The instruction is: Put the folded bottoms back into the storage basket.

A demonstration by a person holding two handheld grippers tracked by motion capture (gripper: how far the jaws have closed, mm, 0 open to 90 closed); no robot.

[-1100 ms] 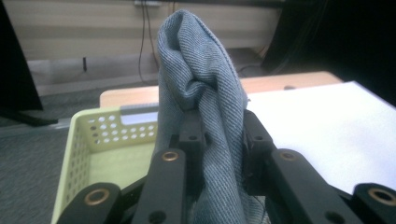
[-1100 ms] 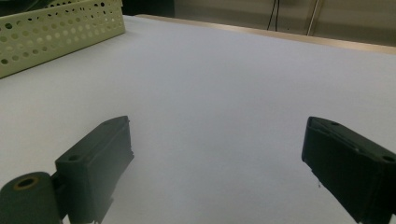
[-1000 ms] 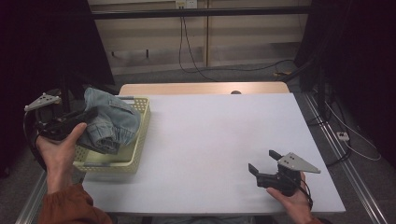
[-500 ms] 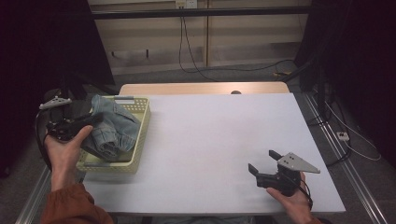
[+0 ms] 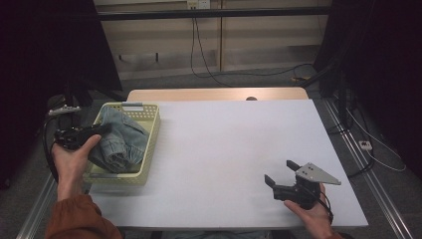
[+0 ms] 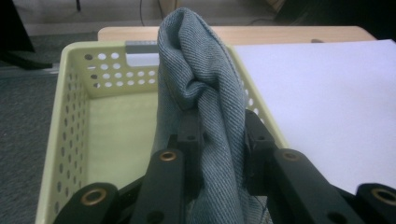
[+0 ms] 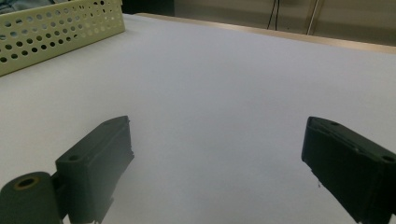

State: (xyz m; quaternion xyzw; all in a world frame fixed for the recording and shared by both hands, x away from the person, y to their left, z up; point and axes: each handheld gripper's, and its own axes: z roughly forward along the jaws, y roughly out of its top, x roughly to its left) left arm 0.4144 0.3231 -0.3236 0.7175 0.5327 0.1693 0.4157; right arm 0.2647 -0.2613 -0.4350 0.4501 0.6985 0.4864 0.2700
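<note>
While the right tongs (image 5: 279, 175) gape apart, the left tongs (image 6: 219, 135) pinch denim (image 6: 201, 79) over the basket (image 6: 74, 112).

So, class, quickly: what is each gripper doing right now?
Left gripper: shut on the denim, over the basket.
Right gripper: open, holding nothing, over the table.

I see each hand-held gripper built in matte black: the left hand-held gripper (image 6: 217, 140) shows brass-coloured pivot bushings and small screws on its linkage. The right hand-held gripper (image 5: 282, 175) carries a grey three-cornered plate (image 5: 317, 173). Black cables trail. Sleeves (image 5: 79, 219) are rust-orange.
</note>
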